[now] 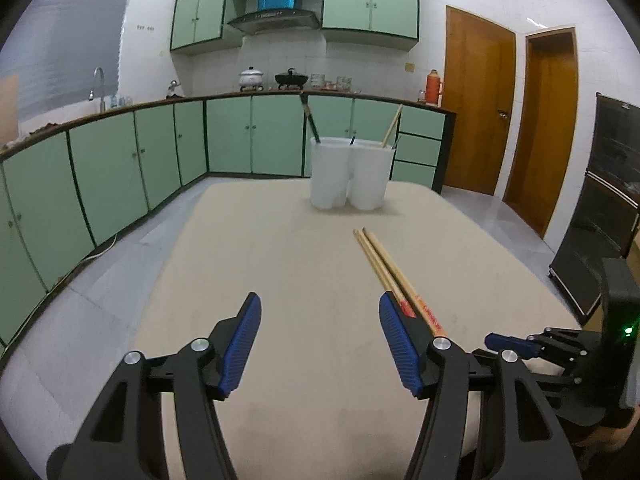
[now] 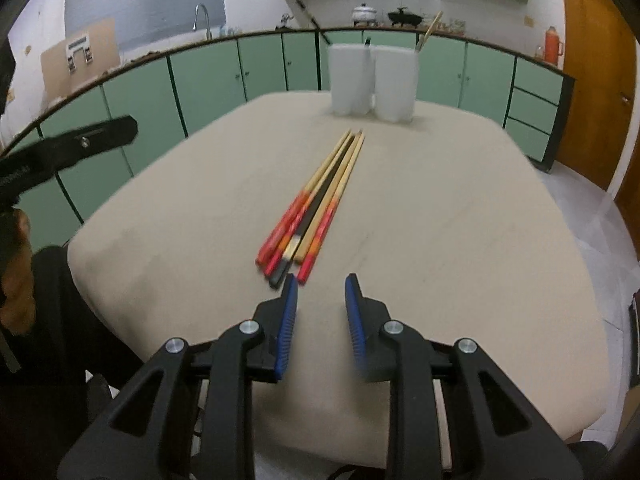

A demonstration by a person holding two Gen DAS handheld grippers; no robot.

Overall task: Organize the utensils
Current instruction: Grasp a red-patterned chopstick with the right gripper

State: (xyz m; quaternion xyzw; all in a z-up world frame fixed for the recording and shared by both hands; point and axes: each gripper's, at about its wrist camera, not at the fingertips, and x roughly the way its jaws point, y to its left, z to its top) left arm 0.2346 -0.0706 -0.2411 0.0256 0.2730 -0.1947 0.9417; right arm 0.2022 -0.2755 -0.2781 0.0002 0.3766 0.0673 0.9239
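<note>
A bundle of chopsticks (image 2: pixel 316 204) lies flat on the beige bench (image 2: pixel 440 220), well short of the two white holders (image 2: pixel 374 80) that stand side by side at the bench's far edge. The holders already carry a few sticks. The right gripper (image 2: pixel 321 282) hovers just short of the bundle's red ends, fingers apart and holding nothing. The left gripper (image 1: pixel 320 306) hangs beside the chopsticks (image 1: pixel 394 276), fingers wide apart, also holding nothing.
</note>
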